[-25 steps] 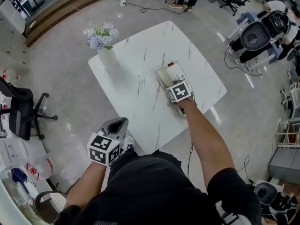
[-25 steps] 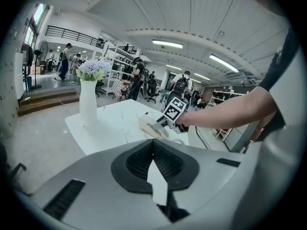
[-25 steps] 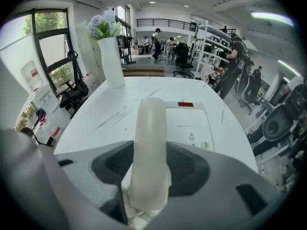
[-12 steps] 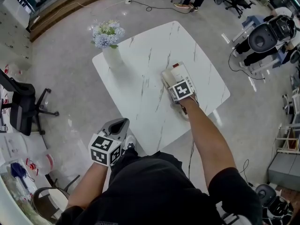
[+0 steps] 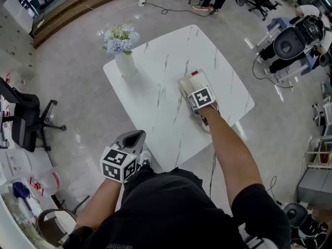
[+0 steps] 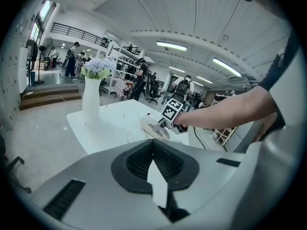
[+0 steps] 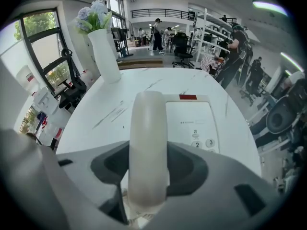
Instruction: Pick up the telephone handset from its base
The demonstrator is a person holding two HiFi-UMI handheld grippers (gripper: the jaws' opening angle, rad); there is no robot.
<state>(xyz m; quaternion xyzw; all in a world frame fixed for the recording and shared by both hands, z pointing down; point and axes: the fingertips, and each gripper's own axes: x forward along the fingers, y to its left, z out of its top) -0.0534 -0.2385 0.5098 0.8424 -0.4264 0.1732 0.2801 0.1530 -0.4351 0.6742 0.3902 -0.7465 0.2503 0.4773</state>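
Cream handset [image 7: 148,143], white grey-veined table [image 5: 155,87], white vase [image 5: 122,64]

Overhead head view, gripper views share table [image 5: 155,82]

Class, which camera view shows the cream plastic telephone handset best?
The right gripper view: the cream plastic telephone handset fills the centre, lying between the right gripper's open jaws. The head view has it partly hidden by that gripper; the left gripper view shows it small and distant.
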